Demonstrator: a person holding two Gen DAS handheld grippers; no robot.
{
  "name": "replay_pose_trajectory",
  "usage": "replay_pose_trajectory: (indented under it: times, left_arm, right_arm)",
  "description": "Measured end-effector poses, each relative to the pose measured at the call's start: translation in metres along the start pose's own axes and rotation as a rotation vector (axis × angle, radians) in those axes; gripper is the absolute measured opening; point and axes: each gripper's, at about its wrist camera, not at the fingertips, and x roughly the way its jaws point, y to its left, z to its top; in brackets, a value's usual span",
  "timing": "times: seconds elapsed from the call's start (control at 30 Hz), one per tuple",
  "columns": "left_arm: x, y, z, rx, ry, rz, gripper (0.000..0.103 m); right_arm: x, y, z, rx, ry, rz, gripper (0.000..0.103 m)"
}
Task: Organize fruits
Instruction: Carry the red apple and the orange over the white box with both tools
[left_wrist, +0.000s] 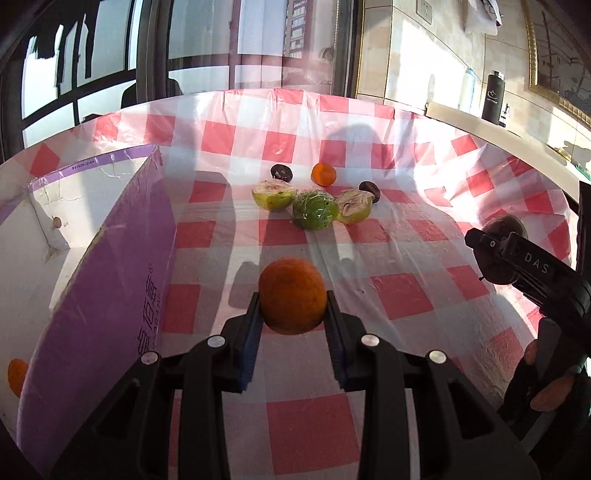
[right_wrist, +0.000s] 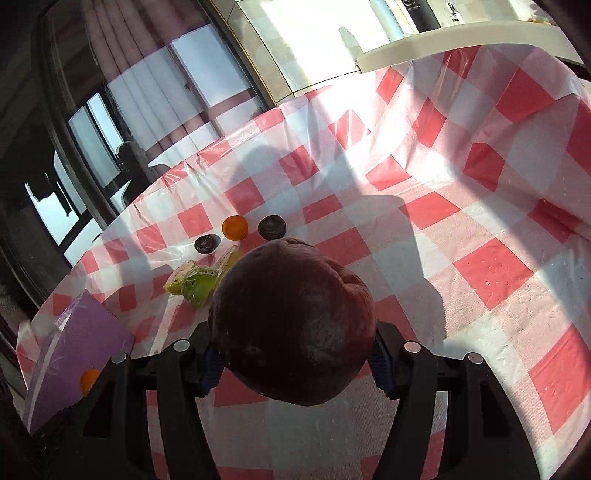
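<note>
The left hand-held gripper (left_wrist: 293, 321) was clenched on a fuzzy orange fruit (left_wrist: 291, 295), its blue pads pressing the fruit's two sides above the red-and-white checked cloth (left_wrist: 402, 295) that covered the counter. The right hand-held gripper (right_wrist: 291, 363) grasped a large dark maroon fruit (right_wrist: 293, 321), which filled the middle of the right wrist view and hid the cloth right behind it. Just beside the left hand-held gripper, along the counter's left edge, stood an open purple box (left_wrist: 110, 280) with white inner walls; a small orange fruit (left_wrist: 16, 376) showed at its near end. Farther toward the counter's middle lay a cluster of fruit: a green fruit wrapped in clear film (left_wrist: 316, 209) sat between two cut green halves, one on its left (left_wrist: 274, 194) and one on its right (left_wrist: 354, 206), their pale flesh showing. Behind them were a small orange tangerine (left_wrist: 323, 174) and two dark round fruits, one to its left (left_wrist: 281, 172) and one to its right (left_wrist: 370, 190). Beyond the counter's far right corner, on a pale ledge, stood a black bottle (left_wrist: 493, 96) beside a white one (left_wrist: 467, 88).
</note>
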Motion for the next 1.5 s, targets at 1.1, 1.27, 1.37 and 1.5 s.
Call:
replay_pose_trajectory:
  times: [1.1, 1.27, 1.37, 1.5]
  left_arm:
    - [-0.088, 0.231, 0.003, -0.021, 0.29, 0.28, 0.033]
    - [-0.077, 0.241, -0.001, 0.022, 0.338, 0.288, 0.033]
    - [-0.075, 0.238, 0.001, 0.043, 0.34, 0.288, 0.033]
    - [-0.073, 0.238, 0.001, 0.05, 0.348, 0.27, 0.033]
  right_arm:
    - [-0.016, 0.334, -0.084, -0.979, 0.411, 0.371, 0.063]
    - [0.002, 0.352, -0.109, -1.133, 0.515, 0.325, 0.063]
    - [0.013, 0.355, -0.123, -1.198, 0.566, 0.294, 0.063]
    - [0.024, 0.355, -0.135, -1.244, 0.601, 0.26, 0.063]
